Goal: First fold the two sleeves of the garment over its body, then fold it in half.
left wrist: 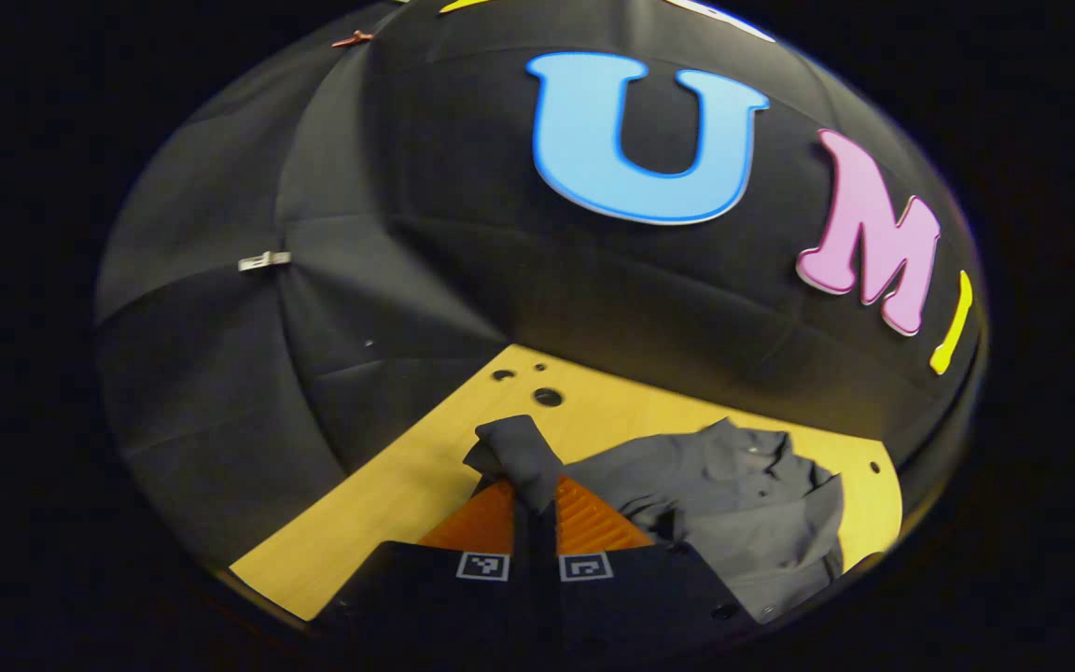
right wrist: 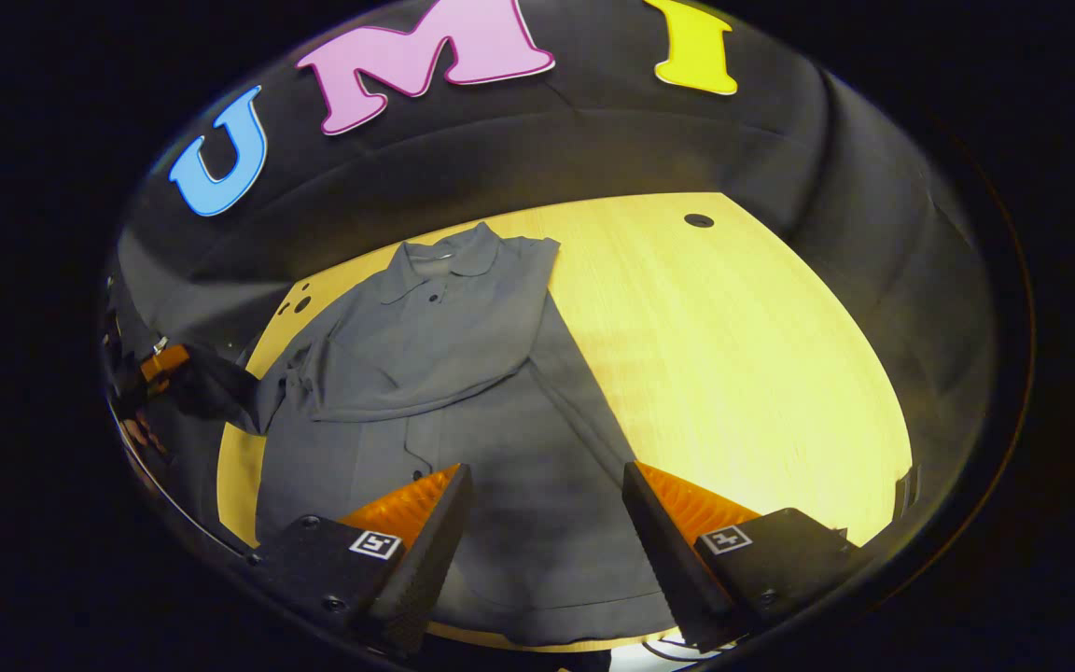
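Where black cloth walls (right wrist: pixel 873 233) ring wooden table (right wrist: pixel 733 355), left tongs (left wrist: pixel 534 509) clamp shirt sleeve (left wrist: pixel 519 453), right tongs (right wrist: pixel 547 523) apart

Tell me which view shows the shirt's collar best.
The right gripper view: the collar lies flat and fully in sight at the shirt's far end. The left gripper view catches it small, near its right edge, past the sleeve pinched by the left gripper.

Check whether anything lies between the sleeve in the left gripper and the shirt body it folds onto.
Nothing visible does. The left gripper is shut on the sleeve; the shirt body beside it lies bare on the table.
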Demonstrator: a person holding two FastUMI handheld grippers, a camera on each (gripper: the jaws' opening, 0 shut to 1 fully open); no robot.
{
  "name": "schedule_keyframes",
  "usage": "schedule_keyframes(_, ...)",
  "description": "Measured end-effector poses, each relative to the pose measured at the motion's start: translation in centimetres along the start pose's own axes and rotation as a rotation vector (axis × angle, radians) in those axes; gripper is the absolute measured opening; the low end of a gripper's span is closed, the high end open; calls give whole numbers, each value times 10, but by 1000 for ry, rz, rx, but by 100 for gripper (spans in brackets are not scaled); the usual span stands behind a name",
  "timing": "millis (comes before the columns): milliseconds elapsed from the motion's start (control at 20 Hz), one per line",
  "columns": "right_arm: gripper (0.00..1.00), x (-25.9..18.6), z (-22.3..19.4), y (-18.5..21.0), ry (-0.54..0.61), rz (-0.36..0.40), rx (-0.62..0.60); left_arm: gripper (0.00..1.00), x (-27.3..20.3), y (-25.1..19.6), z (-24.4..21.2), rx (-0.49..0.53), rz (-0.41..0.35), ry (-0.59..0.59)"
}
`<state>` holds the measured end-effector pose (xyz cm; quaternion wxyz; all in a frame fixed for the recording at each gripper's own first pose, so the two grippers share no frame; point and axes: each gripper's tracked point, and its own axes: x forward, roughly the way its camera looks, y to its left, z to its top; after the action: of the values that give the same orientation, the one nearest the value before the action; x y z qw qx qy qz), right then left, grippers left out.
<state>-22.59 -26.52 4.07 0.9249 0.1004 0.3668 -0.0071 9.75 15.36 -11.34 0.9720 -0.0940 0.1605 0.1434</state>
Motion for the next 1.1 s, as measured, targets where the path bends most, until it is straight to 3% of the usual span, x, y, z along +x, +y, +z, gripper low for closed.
schedule_keyframes(450,99,0,-15,-52,20,-4,77,5,7,-201,-5,101,-326,5)
schedule_keyframes(800,99,-6,-31,-77,38,5,108,5,4,-309,-51,125,-485,98)
schedule_keyframes(1100,99,-5,-45,-85,72,35,121,5,2,-367,-90,145,-548,176)
